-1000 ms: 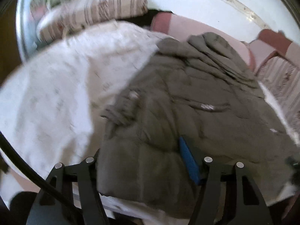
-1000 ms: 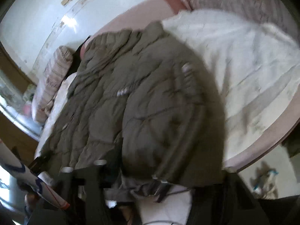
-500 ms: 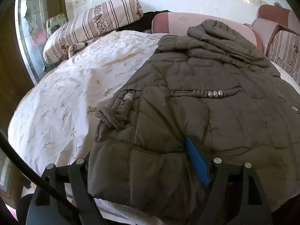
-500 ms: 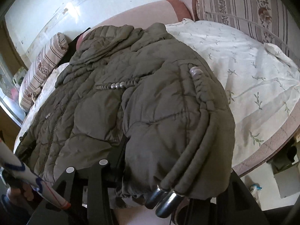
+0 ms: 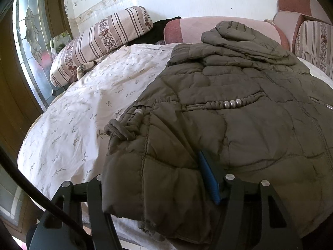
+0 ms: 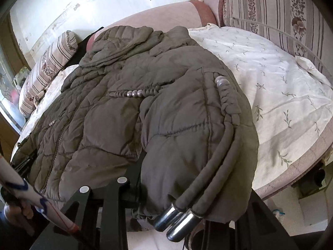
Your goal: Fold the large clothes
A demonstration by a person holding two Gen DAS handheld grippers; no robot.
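A large olive quilted jacket [image 5: 239,112] lies on a bed with a white floral sheet [image 5: 87,104], hood toward the far headboard. It also fills the right wrist view [image 6: 129,104]. My left gripper [image 5: 156,189] stands wide at the jacket's near hem, which bulges between its fingers; a blue pad [image 5: 209,179] shows on the right finger. My right gripper [image 6: 187,187] is at the other hem corner, with the hem and drawcords with metal ends [image 6: 177,223] draped over it; its right finger is hidden by cloth.
A striped bolster pillow [image 5: 100,39] lies at the far left of the bed. A pink headboard [image 5: 199,27] and a striped cushion [image 6: 276,14] border the far side. A glass door [image 5: 31,41] is left. The floor [image 6: 301,214] shows past the bed's right edge.
The views have steadied from blurred to sharp. Both grippers have drawn back slightly toward the near bed edge with the hem; the jacket lies much as before.
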